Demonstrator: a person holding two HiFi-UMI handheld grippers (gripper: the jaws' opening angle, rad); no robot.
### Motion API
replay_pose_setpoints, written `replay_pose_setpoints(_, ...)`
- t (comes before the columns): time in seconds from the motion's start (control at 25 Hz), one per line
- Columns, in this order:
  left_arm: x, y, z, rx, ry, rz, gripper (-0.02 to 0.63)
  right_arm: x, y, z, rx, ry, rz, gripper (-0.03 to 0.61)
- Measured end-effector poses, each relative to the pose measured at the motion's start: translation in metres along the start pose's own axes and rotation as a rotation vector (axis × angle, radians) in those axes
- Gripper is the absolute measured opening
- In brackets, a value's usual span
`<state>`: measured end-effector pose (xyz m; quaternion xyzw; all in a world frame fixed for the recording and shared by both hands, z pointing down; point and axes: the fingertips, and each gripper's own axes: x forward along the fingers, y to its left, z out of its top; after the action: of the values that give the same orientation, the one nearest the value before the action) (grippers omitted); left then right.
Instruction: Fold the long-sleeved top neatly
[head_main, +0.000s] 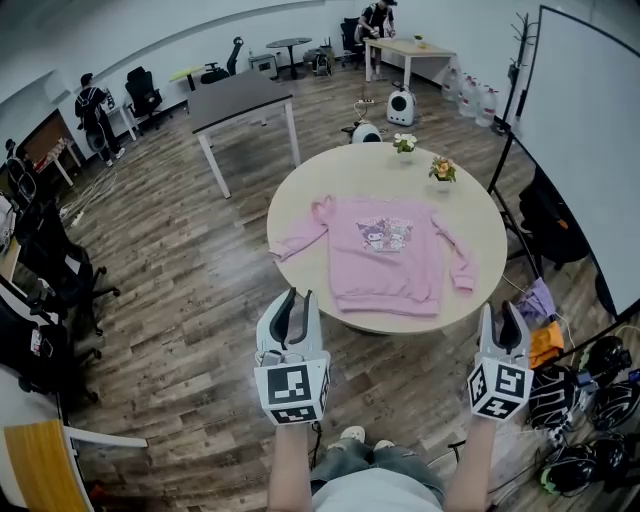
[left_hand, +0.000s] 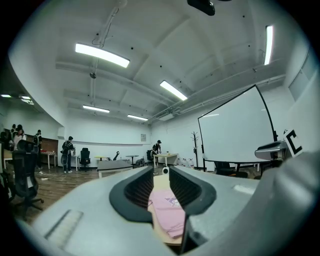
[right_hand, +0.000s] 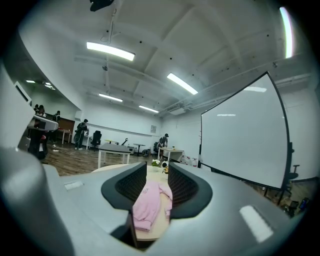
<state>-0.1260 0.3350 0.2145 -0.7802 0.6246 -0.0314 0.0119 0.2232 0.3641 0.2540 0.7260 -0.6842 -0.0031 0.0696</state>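
Grey left gripper (head_main: 296, 296): held level in the air, short of the table's near edge. Its jaws are released with nothing between them, and in its own view (left_hand: 161, 186) the gap frames the top far ahead.
Right gripper (head_main: 503, 312): also level and off the table, well apart from the left one. Its jaws stand parted and empty, and its own view (right_hand: 151, 189) shows only the distant top through the gap.
Top (head_main: 385, 255): pink and long-sleeved, lying flat and face up near the middle of the tabletop, with a cartoon print on the chest. Neither gripper touches it.
Hem: turned towards the near edge and just short of it, with the neck towards the far edge.
Sleeves: spread out to either side. The left cuff reaches the left edge, and the right cuff lies near the right edge, on the near side.
Table (head_main: 300, 195): round, with a pale top.
Flower pots (head_main: 404, 144): two small ones at the far edge, apart from the top, the second (head_main: 442, 169) further right.
Floor (head_main: 190, 290): wood planks.
Screen (head_main: 585, 140): large and white, standing to the right of the table.
Grey table (head_main: 240, 100): rectangular, beyond the round one to the far left.
Chairs (head_main: 60, 270): black office chairs along the left side.
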Motion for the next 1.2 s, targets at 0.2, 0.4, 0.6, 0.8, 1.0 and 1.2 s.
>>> replay_pose_setpoints(0.2, 0.012, 0.005, -0.003, 0.006, -0.004, -0.015, 0.24, 0.002, 0.008, 0.0, 0.026, -0.017, -0.005, 0.247)
replay_pose_setpoints(0.4, 0.02, 0.009, -0.011, 0.006, 0.008, -0.033, 0.248, 0.007, 0.008, -0.009, 0.041, 0.001, -0.015, 0.261)
replay_pose_setpoints(0.6, 0.032, 0.013, -0.02, -0.004, 0.026, -0.033, 0.248, 0.017, 0.006, -0.023, 0.036, 0.045, -0.03, 0.256)
replay_pose_setpoints(0.8, 0.053, 0.01, -0.03, -0.001, 0.053, -0.03, 0.248, 0.039, -0.003, -0.035, 0.047, 0.069, -0.035, 0.242)
replay_pose_setpoints(1.0, 0.091, 0.002, -0.036, 0.007, 0.069, -0.021, 0.248, 0.078, -0.019, -0.041, 0.066, 0.074, -0.036, 0.221)
replay_pose_setpoints(1.2, 0.139, -0.01, -0.035, 0.002, 0.068, -0.023, 0.248, 0.129, -0.035, -0.043, 0.066, 0.076, -0.023, 0.21)
